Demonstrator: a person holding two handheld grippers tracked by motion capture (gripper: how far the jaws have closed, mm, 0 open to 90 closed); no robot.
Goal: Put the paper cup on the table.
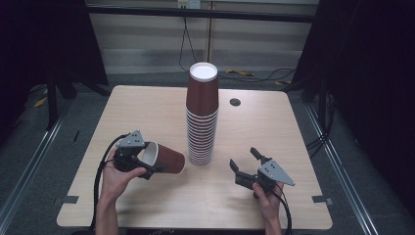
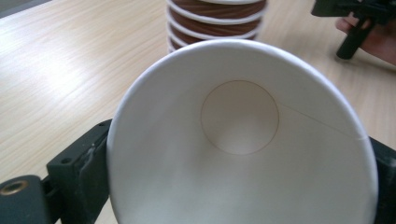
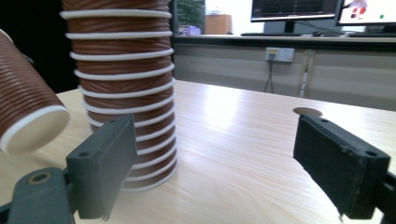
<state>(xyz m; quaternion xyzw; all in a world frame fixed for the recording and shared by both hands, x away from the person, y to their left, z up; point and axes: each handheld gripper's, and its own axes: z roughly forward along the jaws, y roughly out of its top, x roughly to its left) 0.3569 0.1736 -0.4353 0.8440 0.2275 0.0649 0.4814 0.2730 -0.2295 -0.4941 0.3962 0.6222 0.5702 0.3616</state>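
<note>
Our left gripper (image 1: 142, 164) clamped on paper cup (image 1: 164, 157), axis level, base toward cup stack (image 1: 201, 117); right gripper (image 1: 248, 165) wide, empty.

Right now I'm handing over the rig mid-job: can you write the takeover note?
Left tool: shut on a single brown cup, gripped at its rim, lying sideways, mouth toward the hand, base toward the stack.
Right tool: open, nothing between the jaws, right of the stack.
Cup stack: upside down, mid-table.
Done: one cup in hand, apart from the stack.
Left: probably adding or setting aside this cup; I cannot tell which.
</note>
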